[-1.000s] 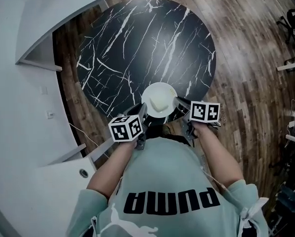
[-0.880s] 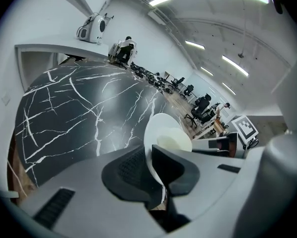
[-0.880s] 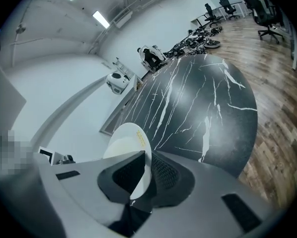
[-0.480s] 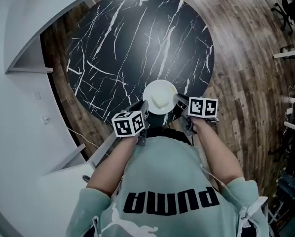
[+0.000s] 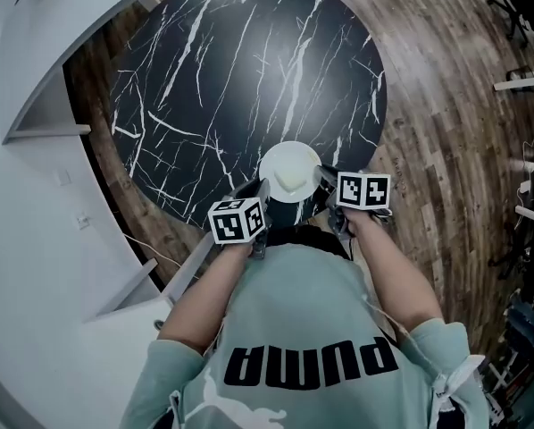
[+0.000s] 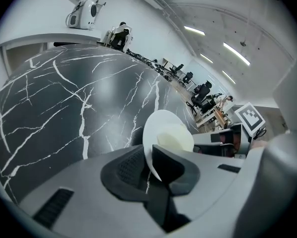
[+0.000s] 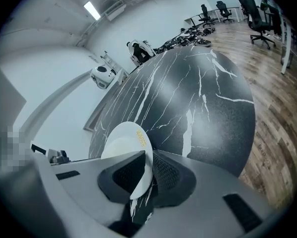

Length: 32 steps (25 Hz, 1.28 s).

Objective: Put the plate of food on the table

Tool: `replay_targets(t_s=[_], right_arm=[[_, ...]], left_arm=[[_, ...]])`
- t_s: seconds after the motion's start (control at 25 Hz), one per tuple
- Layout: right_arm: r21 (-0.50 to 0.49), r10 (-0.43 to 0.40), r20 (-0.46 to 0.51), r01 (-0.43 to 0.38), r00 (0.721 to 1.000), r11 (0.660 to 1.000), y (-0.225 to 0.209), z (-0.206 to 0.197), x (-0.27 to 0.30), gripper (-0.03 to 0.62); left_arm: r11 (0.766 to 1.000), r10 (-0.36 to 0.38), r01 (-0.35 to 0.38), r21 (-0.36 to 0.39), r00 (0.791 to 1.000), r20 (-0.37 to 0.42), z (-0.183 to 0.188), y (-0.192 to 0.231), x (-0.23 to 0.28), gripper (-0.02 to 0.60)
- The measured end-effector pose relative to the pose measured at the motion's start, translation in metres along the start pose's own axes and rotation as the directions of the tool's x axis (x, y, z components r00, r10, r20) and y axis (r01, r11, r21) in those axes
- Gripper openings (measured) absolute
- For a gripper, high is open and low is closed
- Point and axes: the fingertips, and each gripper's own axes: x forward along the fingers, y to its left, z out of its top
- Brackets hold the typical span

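Wide wooden floor (image 5: 446, 105) all round, a curved white counter (image 5: 35, 239) on the left and office chairs (image 7: 258, 14) far off. In the middle sits the big round black tabletop (image 5: 240, 79), veined in white. Over its near edge is the white plate (image 5: 289, 172), with a pale mound of food (image 5: 289, 179) on it. The left claw (image 6: 151, 165) pinches one rim and the right claw (image 7: 147, 172) the opposite rim. Can't tell whether the plate touches the surface.
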Motion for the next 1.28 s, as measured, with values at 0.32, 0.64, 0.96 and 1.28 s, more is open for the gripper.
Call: replay_targets(t_s=[0.32, 0.64, 0.96, 1.28], right_arm=[[-0.03, -0.056, -0.002, 0.056, 0.998, 0.998, -0.007, 0.005, 0.008, 0.04], [-0.05, -0.099, -0.006, 0.099, 0.995, 0.994, -0.011, 0.008, 0.012, 0.04], [-0.063, -0.127, 0.038, 0.129, 0.991, 0.99, -0.015, 0.014, 0.007, 0.04], [-0.087, -0.12, 0.159, 0.135, 0.98, 0.987, -0.01, 0.029, -0.03, 0.038]], left_arm=[[0.999, 0.004, -0.002, 0.054, 1.0, -0.029, 0.004, 0.003, 0.012, 0.057], [0.995, -0.002, 0.008, 0.098, 0.998, -0.061, 0.0, 0.004, 0.018, 0.058], [0.991, -0.005, 0.009, 0.131, 1.0, -0.03, 0.004, 0.008, 0.018, 0.066], [0.992, 0.061, -0.072, 0.105, 0.993, 0.103, 0.018, 0.013, -0.025, 0.008]])
